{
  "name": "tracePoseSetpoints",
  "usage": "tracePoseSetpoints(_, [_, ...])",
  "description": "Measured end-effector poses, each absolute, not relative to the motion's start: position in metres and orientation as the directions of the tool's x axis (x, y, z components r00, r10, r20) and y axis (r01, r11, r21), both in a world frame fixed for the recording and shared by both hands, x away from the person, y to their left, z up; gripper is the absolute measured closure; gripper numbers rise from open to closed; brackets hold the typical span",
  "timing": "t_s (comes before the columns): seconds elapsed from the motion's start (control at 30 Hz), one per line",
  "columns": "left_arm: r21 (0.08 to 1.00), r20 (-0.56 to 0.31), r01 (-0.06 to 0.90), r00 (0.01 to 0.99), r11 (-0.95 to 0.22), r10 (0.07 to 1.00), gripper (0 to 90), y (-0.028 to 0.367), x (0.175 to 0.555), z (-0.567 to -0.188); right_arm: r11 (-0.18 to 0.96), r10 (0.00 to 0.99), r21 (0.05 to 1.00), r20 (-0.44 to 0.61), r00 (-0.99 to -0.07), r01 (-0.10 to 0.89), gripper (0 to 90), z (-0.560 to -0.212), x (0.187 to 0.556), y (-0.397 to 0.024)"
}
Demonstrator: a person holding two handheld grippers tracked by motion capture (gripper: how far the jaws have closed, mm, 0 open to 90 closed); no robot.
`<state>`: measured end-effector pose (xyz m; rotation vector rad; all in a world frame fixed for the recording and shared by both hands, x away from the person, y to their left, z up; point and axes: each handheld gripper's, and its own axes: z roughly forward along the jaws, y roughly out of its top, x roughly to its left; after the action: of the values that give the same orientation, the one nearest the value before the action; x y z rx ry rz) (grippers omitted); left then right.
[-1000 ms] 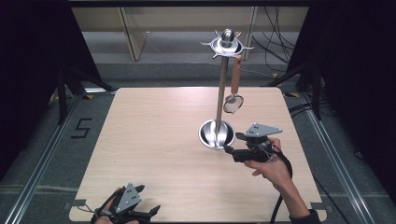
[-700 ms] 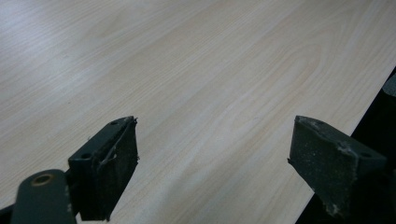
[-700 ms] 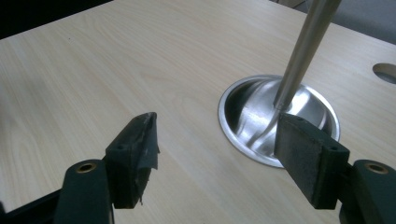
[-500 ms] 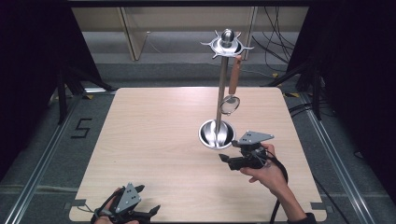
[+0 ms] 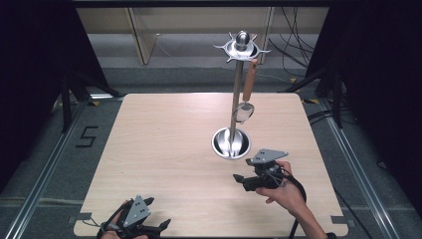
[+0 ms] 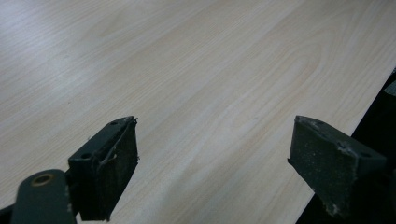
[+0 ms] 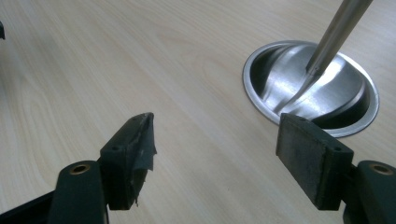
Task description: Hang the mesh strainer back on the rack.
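A metal utensil stand rises from the right half of the table, with a round bowl-shaped base (image 5: 231, 144), a thin pole (image 5: 236, 94) and a spiked crown (image 5: 242, 47) on top. A spoon-like utensil with a brown handle (image 5: 248, 82) hangs from the crown, its shiny head (image 5: 243, 112) beside the pole. My right gripper (image 5: 240, 180) hovers low just in front of the base, jaws pointing left, open and holding nothing. In the right gripper view (image 7: 215, 140) the base (image 7: 299, 79) lies up and to the right. My left gripper (image 5: 161, 226) rests open at the table's near edge, empty (image 6: 212, 154).
The light wooden table (image 5: 164, 139) is bare across its left and middle. Its near edge runs close by the left gripper's right jaw. Dark floor, rails and cables surround the table, with a "5" marked on the floor at the left (image 5: 85, 137).
My right gripper has drawn back from beside the stand's base toward the near edge and slightly left, staying open. The left gripper has not moved.
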<state>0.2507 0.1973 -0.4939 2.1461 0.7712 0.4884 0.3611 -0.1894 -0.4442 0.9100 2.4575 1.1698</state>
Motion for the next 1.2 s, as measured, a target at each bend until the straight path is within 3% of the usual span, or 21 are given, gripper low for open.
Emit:
tracePoseSetpoints(0.13, [0.778,0.093,0.359,0.746,-0.516,0.659,14.8,0.198,0.251,-0.493,0.483,0.638,0.762,0.033,-0.77,0.432,29.0,-0.449,0.359,-0.189])
tracePoseSetpoints(0.2, [0.788,0.053,0.388,0.731,-0.478,0.681,14.8,0.196,0.249,-0.495,0.491,0.636,0.757,0.027,-0.771,0.432,28.9,-0.451,0.358,-0.189])
tracePoseSetpoints(0.3, [0.783,0.088,0.362,0.74,-0.505,0.667,14.8,0.197,0.25,-0.494,0.481,0.65,0.756,0.032,-0.759,0.444,28.8,-0.453,0.355,-0.191])
tracePoseSetpoints(1.2, [0.785,0.076,0.372,0.737,-0.496,0.672,14.8,0.196,0.25,-0.494,0.504,0.631,0.742,0.033,-0.775,0.442,27.7,-0.474,0.332,-0.196])
